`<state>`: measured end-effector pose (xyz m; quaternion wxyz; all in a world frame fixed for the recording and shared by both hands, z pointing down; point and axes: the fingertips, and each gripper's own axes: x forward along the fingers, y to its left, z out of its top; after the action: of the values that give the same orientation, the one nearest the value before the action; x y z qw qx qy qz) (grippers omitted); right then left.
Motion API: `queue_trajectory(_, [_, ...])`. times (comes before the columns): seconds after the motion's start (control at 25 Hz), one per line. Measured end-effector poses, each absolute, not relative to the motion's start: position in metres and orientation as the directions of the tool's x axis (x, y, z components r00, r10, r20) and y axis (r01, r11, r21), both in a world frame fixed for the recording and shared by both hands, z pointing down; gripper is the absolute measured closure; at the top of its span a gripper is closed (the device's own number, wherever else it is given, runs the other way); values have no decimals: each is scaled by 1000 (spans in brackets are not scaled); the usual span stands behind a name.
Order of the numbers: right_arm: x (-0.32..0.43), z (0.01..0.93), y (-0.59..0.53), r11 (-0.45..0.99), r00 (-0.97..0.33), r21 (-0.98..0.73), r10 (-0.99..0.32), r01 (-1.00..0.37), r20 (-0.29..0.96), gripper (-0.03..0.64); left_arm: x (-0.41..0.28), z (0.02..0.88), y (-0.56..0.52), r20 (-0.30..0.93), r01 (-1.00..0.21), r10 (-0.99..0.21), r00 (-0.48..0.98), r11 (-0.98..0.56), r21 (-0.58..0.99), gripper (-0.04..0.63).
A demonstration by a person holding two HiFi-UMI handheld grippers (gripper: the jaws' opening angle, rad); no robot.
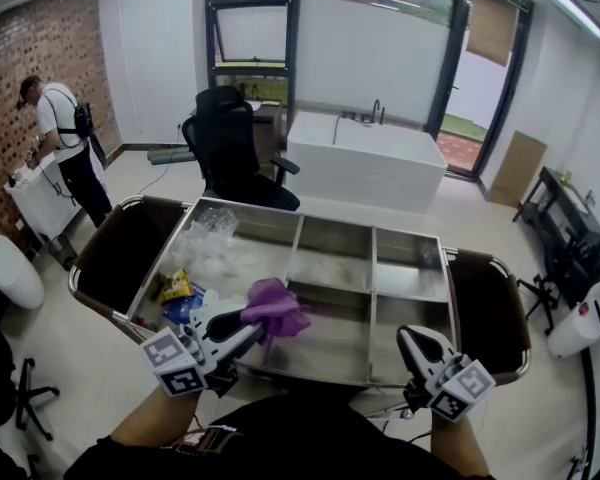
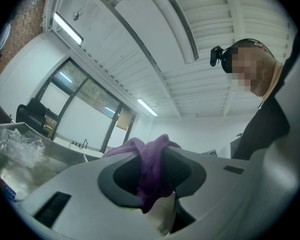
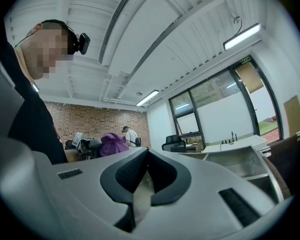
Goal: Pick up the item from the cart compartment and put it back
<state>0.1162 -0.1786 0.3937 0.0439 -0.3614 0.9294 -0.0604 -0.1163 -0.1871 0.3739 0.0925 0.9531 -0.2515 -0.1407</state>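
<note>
Between jaws of left gripper (image 1: pixel 252 331), purple cloth (image 1: pixel 278 310) (pinched)

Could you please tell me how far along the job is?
Done: the purple cloth is lifted clear of the cart. In hand: the left tool is clamped on it; the right tool is shut and empty. Left: putting it back in a compartment.

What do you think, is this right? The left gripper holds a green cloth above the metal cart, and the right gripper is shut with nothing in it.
Not quite: the cloth is purple, not green. The left gripper view shows it pinched between that gripper's jaws. The rest holds: the left gripper holds it above the metal cart, and the right gripper is shut with nothing in it.
</note>
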Motion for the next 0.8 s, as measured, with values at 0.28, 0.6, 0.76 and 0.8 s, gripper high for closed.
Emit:
queue_trajectory(0.28, [146,394,-172,708,-709,-150,-703,-691,-55,617,-87,332,-255,-162,-498,-513,843,-858,127,491])
queue_trajectory(0.6, [210,394,-152,655,-651,-161,-755,-739,-85,617,57,318,-336,29,-474,-473,880,-881,11,491])
queue_trajectory(0.76, [255,394,-139,620,-614,-159,-784,-768,-93,617,125,355,-366,185,-483,-482,857,-875,-42,489])
queue_trajectory(0.8, [267,394,-136,609,-602,-156,-793,-778,-93,617,139,366,-374,221,-490,-488,844,-870,-51,488])
